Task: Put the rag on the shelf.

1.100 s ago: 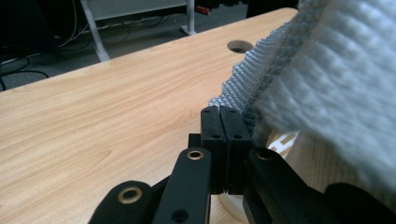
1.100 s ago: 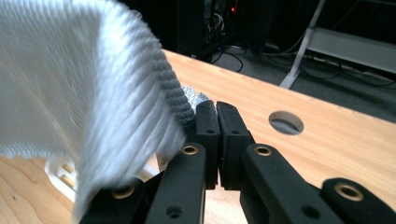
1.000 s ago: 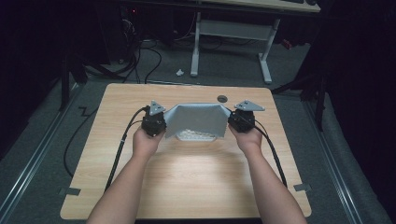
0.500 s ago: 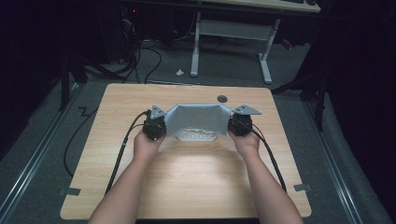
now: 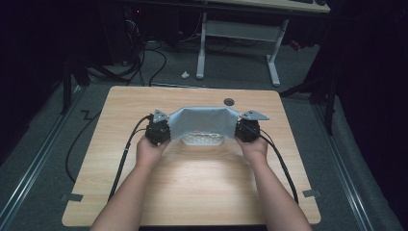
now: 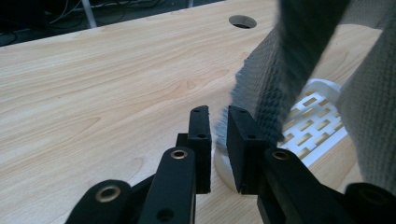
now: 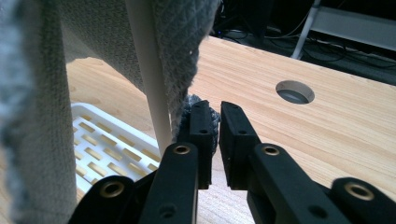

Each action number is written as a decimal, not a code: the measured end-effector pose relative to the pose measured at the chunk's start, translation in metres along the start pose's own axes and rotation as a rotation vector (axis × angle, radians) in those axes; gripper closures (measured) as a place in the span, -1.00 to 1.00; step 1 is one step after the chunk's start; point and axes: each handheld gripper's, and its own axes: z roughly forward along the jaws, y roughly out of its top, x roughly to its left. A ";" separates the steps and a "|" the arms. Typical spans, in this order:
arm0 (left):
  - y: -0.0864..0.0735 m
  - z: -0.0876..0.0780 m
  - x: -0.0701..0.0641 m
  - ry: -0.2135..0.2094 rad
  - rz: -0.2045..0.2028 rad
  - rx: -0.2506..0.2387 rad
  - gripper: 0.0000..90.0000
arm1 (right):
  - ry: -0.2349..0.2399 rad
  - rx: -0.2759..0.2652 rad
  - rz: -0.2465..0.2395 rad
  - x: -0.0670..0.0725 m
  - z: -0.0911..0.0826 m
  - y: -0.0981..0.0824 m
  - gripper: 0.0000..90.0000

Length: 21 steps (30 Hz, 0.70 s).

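Both grippers (left (image 5: pixel 166 126), right (image 5: pixel 239 126)) just released grey cloth (image 5: pixel 204 121) draped over white slotted tray (image 5: pixel 202 139).

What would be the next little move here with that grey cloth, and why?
Probably drawing both grippers back off the grey cloth. The left gripper and right gripper have just been opening, gaps show between their jaws, and the cloth already drapes over the white slotted basket.

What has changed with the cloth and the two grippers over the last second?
The cloth, held higher between both grippers a second ago, has come down over the white basket. The jaws of the left gripper and right gripper have just been opening: a gap shows between each pair, with the cloth's edge beside it, so the grip looks released. Hands and table stayed put.
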 end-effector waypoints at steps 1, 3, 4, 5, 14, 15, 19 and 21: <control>0.000 -0.002 0.001 0.003 -0.003 0.000 0.73 | -0.002 -0.001 0.001 0.000 0.000 0.000 0.84; -0.001 -0.005 0.005 0.011 -0.019 -0.002 0.67 | -0.010 -0.001 0.009 -0.001 -0.001 0.001 0.77; -0.001 -0.007 0.007 0.011 -0.028 -0.010 0.67 | -0.011 -0.002 0.011 -0.002 -0.002 0.001 0.77; -0.001 -0.008 0.009 0.013 -0.034 -0.014 0.66 | -0.011 -0.006 0.016 -0.003 -0.003 0.002 0.77; 0.001 -0.021 0.022 0.041 -0.058 -0.039 0.62 | -0.021 -0.019 0.014 -0.008 -0.011 0.005 0.71; 0.001 -0.023 0.023 0.043 -0.059 -0.039 0.62 | -0.024 -0.025 0.017 -0.010 -0.013 0.007 0.69; 0.001 -0.026 0.025 0.051 -0.056 -0.039 0.62 | -0.032 -0.038 0.025 -0.015 -0.018 0.008 0.66; 0.001 -0.028 0.026 0.056 -0.053 -0.042 0.62 | -0.036 -0.045 0.029 -0.017 -0.020 0.010 0.64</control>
